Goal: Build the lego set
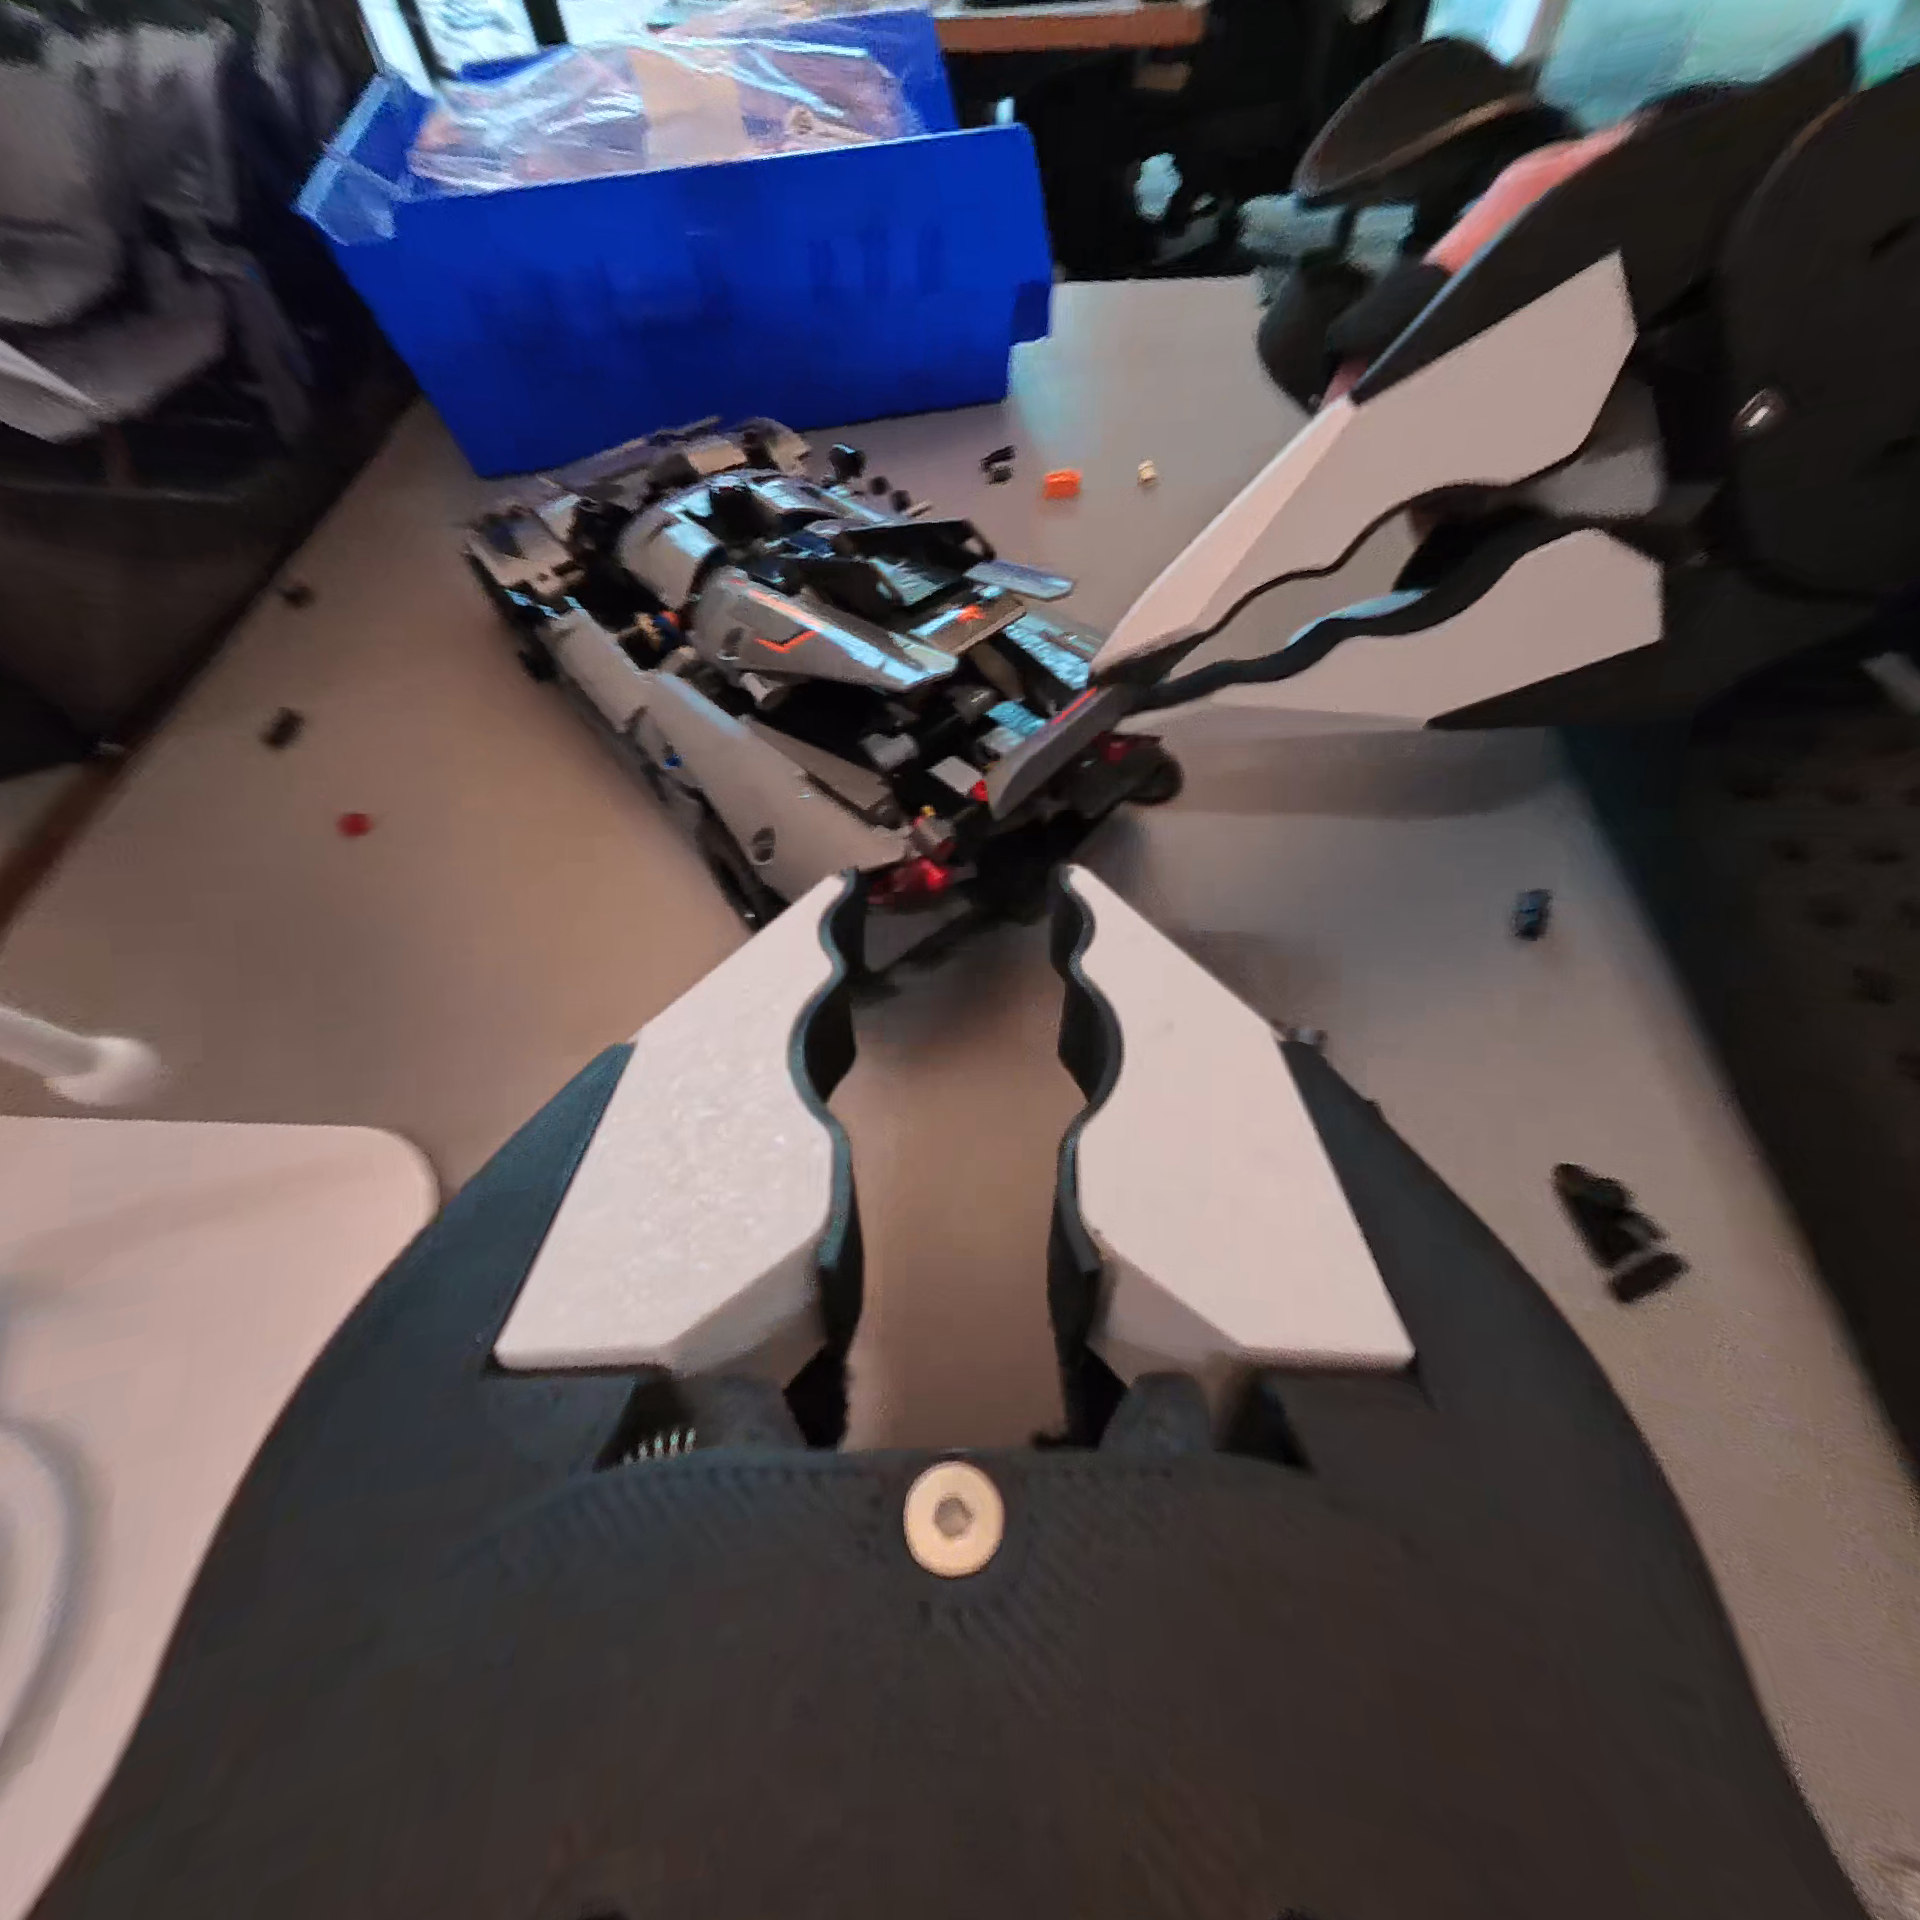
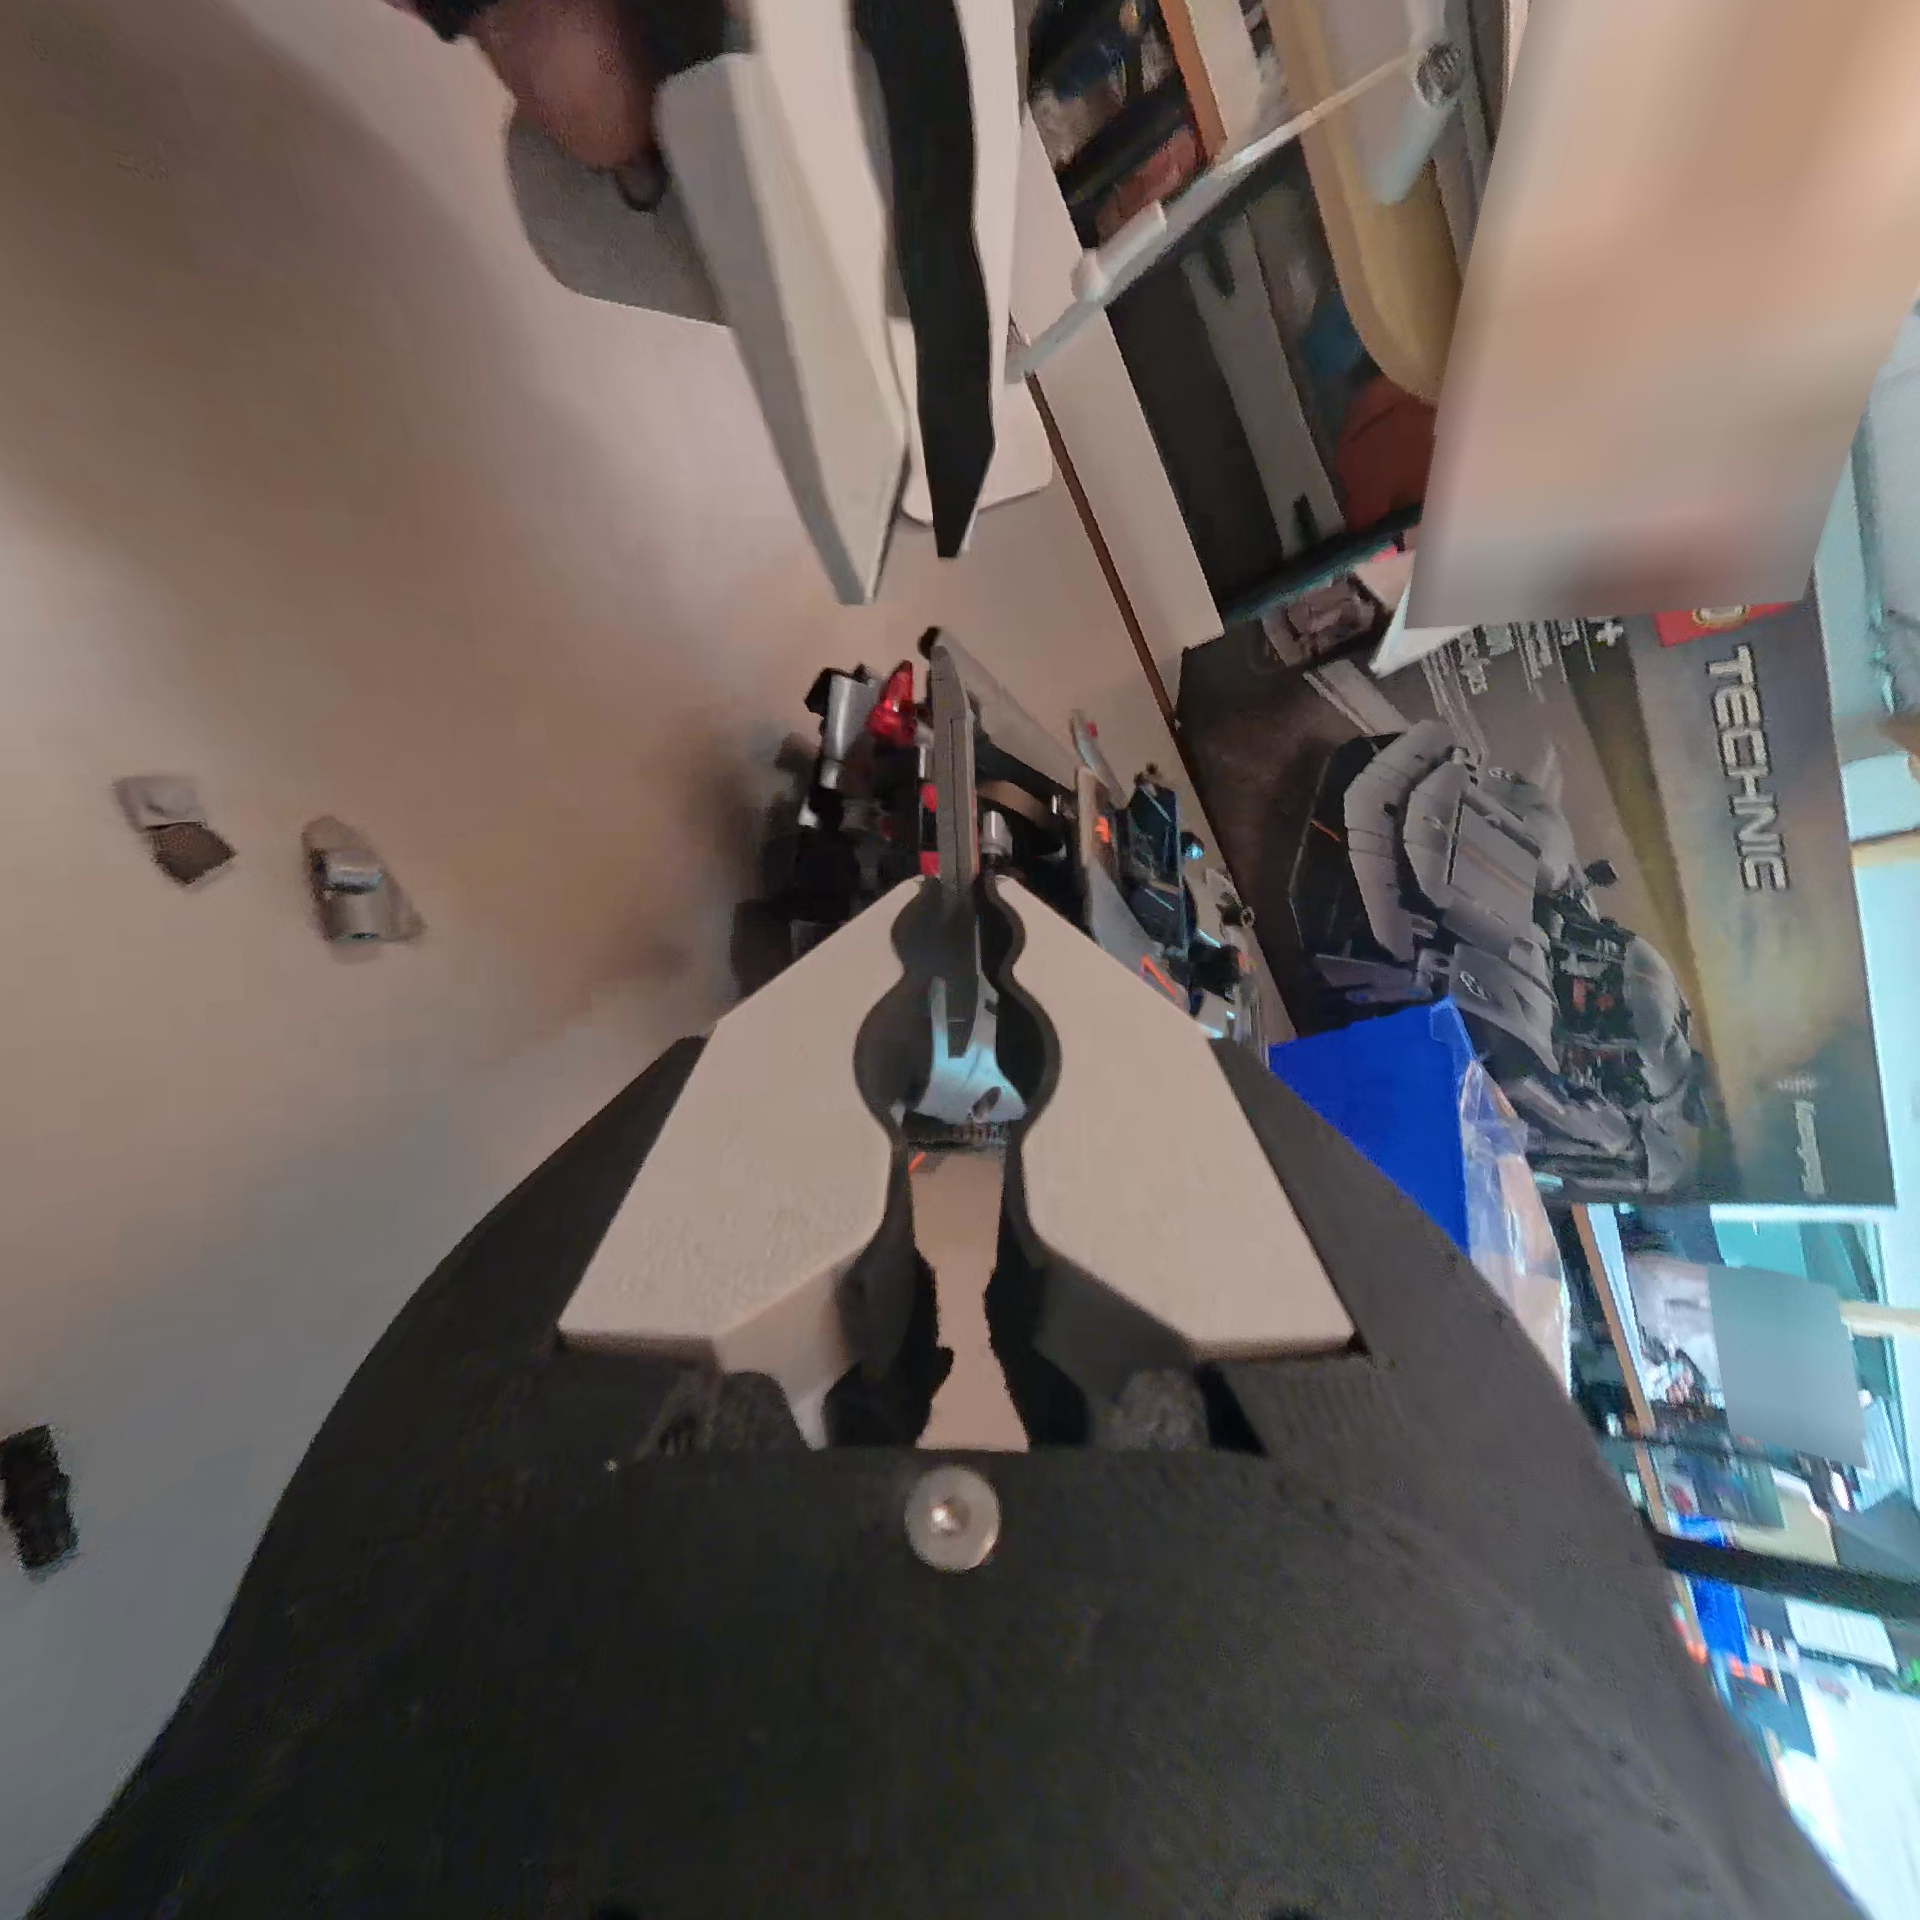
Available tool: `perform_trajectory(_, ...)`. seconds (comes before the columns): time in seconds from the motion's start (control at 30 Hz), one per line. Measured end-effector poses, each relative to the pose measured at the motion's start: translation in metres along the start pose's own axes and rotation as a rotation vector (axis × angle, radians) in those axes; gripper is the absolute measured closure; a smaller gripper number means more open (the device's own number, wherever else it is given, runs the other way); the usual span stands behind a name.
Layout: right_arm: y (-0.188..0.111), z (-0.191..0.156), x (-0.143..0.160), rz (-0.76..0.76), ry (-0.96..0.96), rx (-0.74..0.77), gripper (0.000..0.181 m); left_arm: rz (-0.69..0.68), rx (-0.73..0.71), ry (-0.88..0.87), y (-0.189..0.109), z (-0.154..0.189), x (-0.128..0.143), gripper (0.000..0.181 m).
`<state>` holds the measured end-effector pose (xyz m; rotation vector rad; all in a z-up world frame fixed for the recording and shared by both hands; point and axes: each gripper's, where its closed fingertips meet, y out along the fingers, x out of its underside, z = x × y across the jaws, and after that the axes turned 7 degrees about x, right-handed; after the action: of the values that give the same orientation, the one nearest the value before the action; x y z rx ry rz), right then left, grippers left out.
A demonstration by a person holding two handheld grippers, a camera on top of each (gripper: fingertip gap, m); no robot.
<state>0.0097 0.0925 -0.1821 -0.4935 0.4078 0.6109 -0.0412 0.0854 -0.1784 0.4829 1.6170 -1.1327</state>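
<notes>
printed box (image 2: pixel 1621 914) beside blue bin (image 2: pixel 1382 1101); right claw (image 2: pixel 951 894) pinches grey panel (image 2: pixel 951 790).

Partly built silver-grey and white brick-model car (image 1: pixel 790 634), with black inner framework, thin orange-red accent lines on its panels and translucent red pieces at its near end. Flat dark grey panel piece (image 2: pixel 953 790) bearing a red stripe. Left gripper (image 1: pixel 956 904) and right gripper (image 2: pixel 951 894): white angular plastic fingers, wavy black inner pads, textured black bodies. Deep blue plastic storage bin (image 1: pixel 707 291). Pale beige tabletop (image 1: pixel 436 935), scattered with a small orange brick (image 1: pixel 1062 484), a small red stud (image 1: pixel 354 824) and several black pieces. Grey-toned printed product box (image 2: pixel 1621 935).
</notes>
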Motion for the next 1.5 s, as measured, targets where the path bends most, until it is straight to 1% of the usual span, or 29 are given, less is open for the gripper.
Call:
perform_trajectory(0.13,0.005,-0.001,0.004,-0.072,0.016,-0.015,0.177,-0.071,-0.139,0.156,0.004,-0.007,0.001,0.143)
perform_trajectory(0.27,0.007,-0.001,0.007,-0.119,0.007,-0.031,0.177,-0.119,-0.213,0.26,0.014,-0.009,0.004,0.14)
perform_trajectory(0.37,0.007,0.003,0.009,-0.143,0.062,-0.091,0.177,-0.138,-0.264,0.32,0.019,-0.011,0.004,0.138)
perform_trajectory(0.47,0.006,0.0,0.009,-0.173,0.105,-0.201,0.177,-0.152,-0.315,0.38,0.023,-0.012,0.002,0.135)
perform_trajectory(0.63,0.011,0.0,0.012,-0.245,0.06,-0.299,0.177,-0.176,-0.383,0.448,0.031,-0.014,0.003,0.13)
perform_trajectory(0.83,0.014,0.001,0.014,-0.296,-0.022,-0.346,0.177,-0.162,-0.457,0.452,0.027,-0.024,0.001,0.127)
perform_trajectory(1.0,0.012,0.002,0.014,-0.303,-0.034,-0.351,0.177,-0.148,-0.466,0.433,0.025,-0.028,0.002,0.124)
perform_trajectory(1.27,0.012,0.004,0.015,-0.317,-0.045,-0.287,0.177,-0.138,-0.463,0.427,0.025,-0.029,0.002,0.122)
perform_trajectory(1.5,0.017,-0.001,0.009,-0.304,-0.074,-0.228,0.177,-0.132,-0.468,0.437,0.025,-0.028,0.002,0.125)
